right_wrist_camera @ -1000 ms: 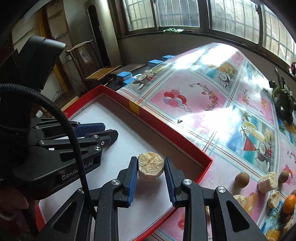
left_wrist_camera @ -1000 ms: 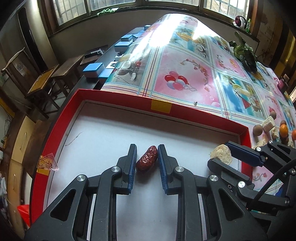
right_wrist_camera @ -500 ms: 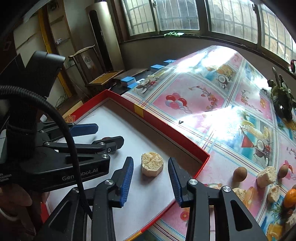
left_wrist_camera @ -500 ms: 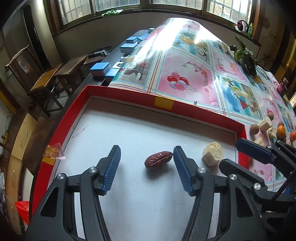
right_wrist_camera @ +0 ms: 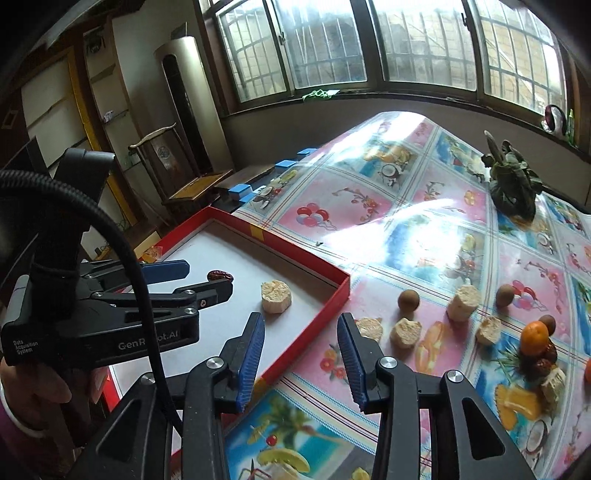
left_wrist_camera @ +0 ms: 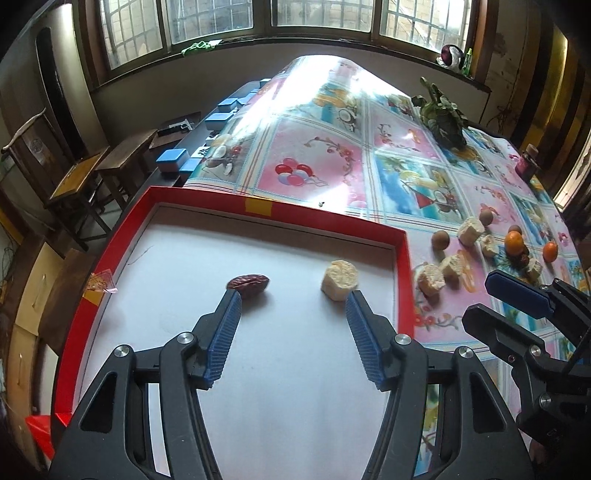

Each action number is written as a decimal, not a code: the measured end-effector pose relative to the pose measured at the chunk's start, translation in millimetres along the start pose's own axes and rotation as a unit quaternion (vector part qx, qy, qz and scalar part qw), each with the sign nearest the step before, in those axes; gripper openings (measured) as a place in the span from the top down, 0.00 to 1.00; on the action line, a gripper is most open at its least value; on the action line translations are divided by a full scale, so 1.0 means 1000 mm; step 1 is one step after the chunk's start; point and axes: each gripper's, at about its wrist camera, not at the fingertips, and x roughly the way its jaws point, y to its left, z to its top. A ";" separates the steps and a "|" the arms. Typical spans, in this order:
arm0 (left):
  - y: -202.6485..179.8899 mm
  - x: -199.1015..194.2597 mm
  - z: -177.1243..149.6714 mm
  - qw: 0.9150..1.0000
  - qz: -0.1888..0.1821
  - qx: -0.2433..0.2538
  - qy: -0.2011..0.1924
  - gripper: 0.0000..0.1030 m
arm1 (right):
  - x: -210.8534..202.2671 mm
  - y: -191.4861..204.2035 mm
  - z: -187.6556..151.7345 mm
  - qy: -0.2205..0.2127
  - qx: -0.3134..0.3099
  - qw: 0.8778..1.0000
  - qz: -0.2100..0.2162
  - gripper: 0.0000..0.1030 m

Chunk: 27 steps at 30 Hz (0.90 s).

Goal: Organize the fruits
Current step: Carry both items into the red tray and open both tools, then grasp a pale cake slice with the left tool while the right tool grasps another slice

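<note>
red tray [left_wrist_camera: 402,254]: 1 date [left_wrist_camera: 248,283], 1 pale chunk [left_wrist_camera: 339,279] | left claw [left_wrist_camera: 293,301] released | right claw [right_wrist_camera: 300,322] released, possibly widening

Daylight entered through the barred windows [left_wrist_camera: 258,14] behind the table. Strong glare washed out the glossy tablecloth [left_wrist_camera: 325,77] at its far end, with a second bright patch mid-cloth in the right wrist view. Room corners stayed dim. Fisheye bending curved the edges; dark vignette at corners. Focus was sharp, shadows soft.

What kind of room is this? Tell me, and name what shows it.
Probably a lived-in home room: a table with a flowery plastic tablecloth, old wooden chairs by barred windows, and a standing air conditioner.
</note>
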 end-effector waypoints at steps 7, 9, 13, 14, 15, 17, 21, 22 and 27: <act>-0.037 -0.010 -0.006 0.999 -0.031 0.016 0.005 0.42 | -0.036 -0.035 -0.028 -0.005 0.024 0.999 -0.037 0.61; -0.047 -0.011 -0.007 0.999 -0.037 0.022 0.008 0.42 | -0.045 -0.046 -0.037 -0.007 0.036 0.998 -0.047 0.61; -0.070 -0.009 -0.008 0.998 -0.048 0.037 0.013 0.42 | -0.061 -0.069 -0.053 -0.010 0.059 0.996 -0.066 0.61; -0.076 -0.008 -0.008 0.998 -0.050 0.041 0.014 0.42 | -0.065 -0.075 -0.056 -0.011 0.065 0.995 -0.070 0.61; -0.082 -0.006 -0.008 0.998 -0.052 0.044 0.016 0.42 | -0.068 -0.080 -0.059 -0.011 0.070 0.995 -0.074 0.61; -0.094 -0.002 -0.009 0.997 -0.060 0.049 0.021 0.42 | -0.075 -0.089 -0.066 -0.014 0.080 0.994 -0.080 0.61; -0.116 0.011 -0.011 0.995 -0.067 0.062 0.037 0.42 | -0.085 -0.102 -0.076 -0.020 0.096 0.992 -0.083 0.61; -0.121 0.016 -0.011 0.995 -0.067 0.064 0.041 0.42 | -0.086 -0.105 -0.078 -0.021 0.099 0.991 -0.084 0.61; -0.130 0.037 -0.006 0.994 -0.063 0.061 0.057 0.42 | -0.091 -0.114 -0.085 -0.023 0.104 0.991 -0.082 0.60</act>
